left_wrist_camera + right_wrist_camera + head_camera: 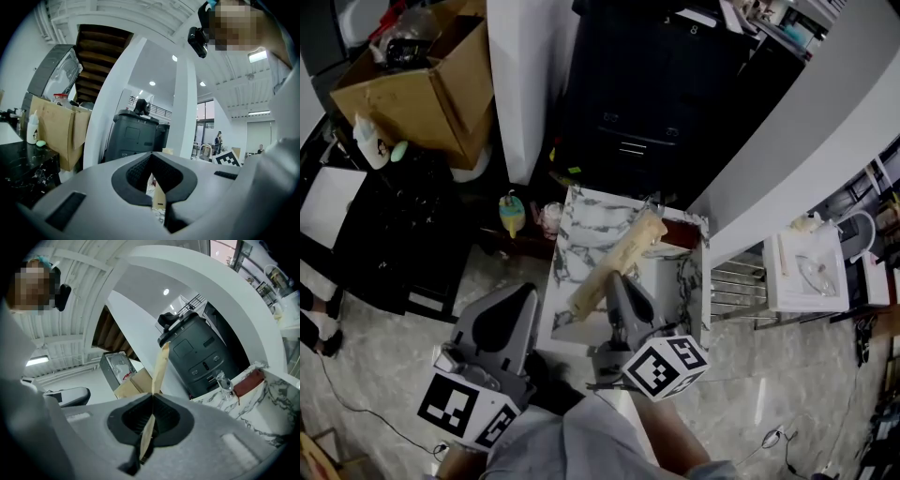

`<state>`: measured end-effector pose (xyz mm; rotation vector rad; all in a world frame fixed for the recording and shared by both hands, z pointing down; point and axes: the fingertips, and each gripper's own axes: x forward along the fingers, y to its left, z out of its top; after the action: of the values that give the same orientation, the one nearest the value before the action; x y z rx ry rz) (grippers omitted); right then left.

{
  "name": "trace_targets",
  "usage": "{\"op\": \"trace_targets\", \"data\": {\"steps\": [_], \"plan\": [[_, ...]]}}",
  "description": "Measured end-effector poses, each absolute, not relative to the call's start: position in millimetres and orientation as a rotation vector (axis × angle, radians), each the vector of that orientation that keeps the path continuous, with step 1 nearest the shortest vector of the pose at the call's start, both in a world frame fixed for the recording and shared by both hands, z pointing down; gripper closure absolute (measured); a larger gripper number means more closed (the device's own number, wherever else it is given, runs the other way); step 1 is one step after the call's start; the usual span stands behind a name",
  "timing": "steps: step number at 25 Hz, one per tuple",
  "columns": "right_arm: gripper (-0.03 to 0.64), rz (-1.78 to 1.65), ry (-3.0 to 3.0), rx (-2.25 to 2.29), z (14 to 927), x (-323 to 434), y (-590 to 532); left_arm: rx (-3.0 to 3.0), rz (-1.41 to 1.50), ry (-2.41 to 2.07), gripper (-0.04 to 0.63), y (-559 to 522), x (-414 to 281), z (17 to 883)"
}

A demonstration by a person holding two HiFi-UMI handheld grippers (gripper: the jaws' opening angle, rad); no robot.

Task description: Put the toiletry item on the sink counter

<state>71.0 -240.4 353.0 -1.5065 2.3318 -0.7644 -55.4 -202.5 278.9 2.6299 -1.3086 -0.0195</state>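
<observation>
Plainly the marble surface fills the middle of the head view, straight ahead of both tools. The right tool sits at the surface's lower edge, lower centre of the frame. Its jaws are clamped flat on the tube, gripping it nearer the lower-left end. The left tool lies off the surface's left side, at lower left. Its jaws stand a narrow crack apart with nothing pressed between them, and only the tube's near end shows through the gap.

The tube lies over the surface with its long axis running diagonally from lower left to upper right, most of its length beyond the right tool's tips. Whether its far end touches the marble I cannot tell. By my reading the right tool is the one placed to lower and let go. The tube would then land lengthwise along that diagonal, on bare marble.
</observation>
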Motion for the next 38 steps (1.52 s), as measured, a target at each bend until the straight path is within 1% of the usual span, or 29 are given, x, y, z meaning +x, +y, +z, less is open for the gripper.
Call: {"op": "trace_targets", "data": {"steps": [20, 28, 38], "plan": [[0.618, -0.946, 2.185, -1.591, 415.9, 51.0, -367.9, 2.596, 0.043, -1.269, 0.591, -284.0, -103.9, 307.4], [0.618, -1.005, 2.142, -1.654, 446.9, 46.8, -407.9, 2.592, 0.048, -1.195, 0.591, -313.5, -105.7, 321.4], [0.618, -1.162, 2.053, -1.663, 499.8, 48.7, -446.0, 2.598, 0.109, -1.105, 0.591, -346.2, -94.2, 343.1]]}}
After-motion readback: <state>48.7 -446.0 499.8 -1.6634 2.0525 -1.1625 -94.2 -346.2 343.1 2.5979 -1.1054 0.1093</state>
